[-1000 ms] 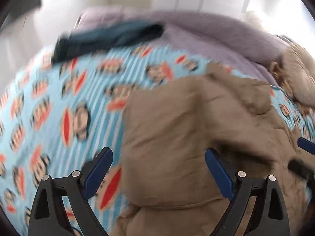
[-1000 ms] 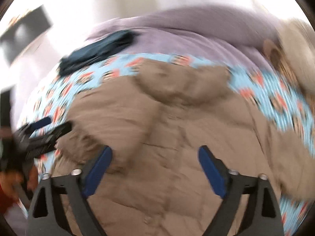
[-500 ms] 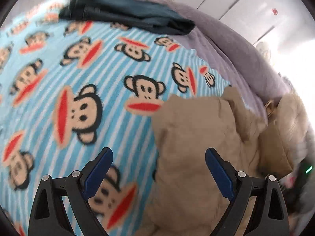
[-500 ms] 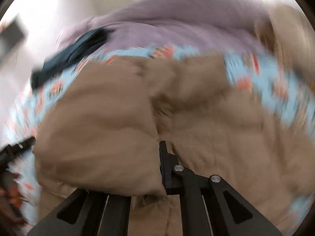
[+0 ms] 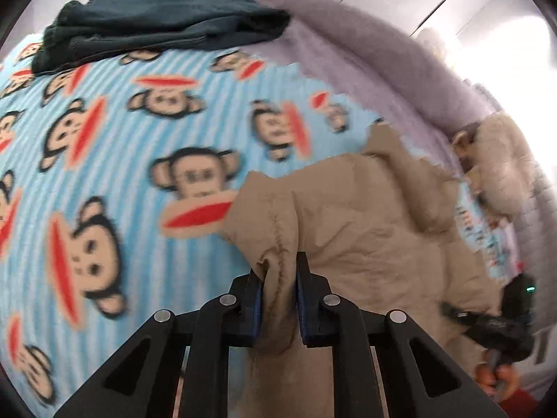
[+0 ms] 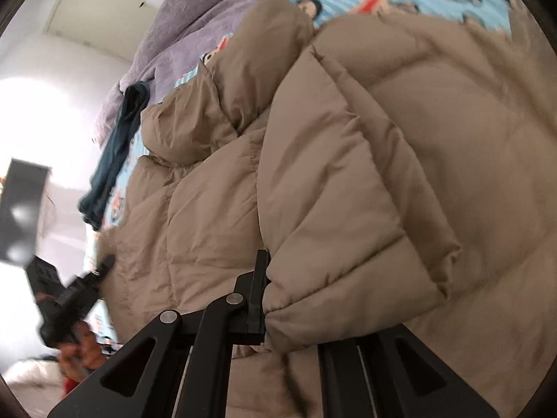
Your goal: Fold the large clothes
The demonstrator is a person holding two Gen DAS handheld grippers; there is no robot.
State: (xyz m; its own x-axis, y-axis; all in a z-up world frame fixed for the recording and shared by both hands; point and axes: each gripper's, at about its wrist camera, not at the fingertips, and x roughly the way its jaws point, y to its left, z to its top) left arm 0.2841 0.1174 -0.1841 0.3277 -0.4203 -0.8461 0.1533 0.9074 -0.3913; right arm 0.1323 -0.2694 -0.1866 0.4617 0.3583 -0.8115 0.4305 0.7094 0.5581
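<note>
Left gripper: jaws clenched on a bunched edge of the tan puffer jacket. Right gripper: jaws clamped on a quilted fold of it. Jacket lies on the monkey-print blanket on the bed; beyond, a dark folded garment.

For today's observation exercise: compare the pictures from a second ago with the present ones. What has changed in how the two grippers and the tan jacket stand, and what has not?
Both grippers were open. The right closed first; now the left gripper pinches a fold of the tan puffer jacket and the right gripper clamps a padded edge. The dark folded garment stays on the monkey-print blanket.
</note>
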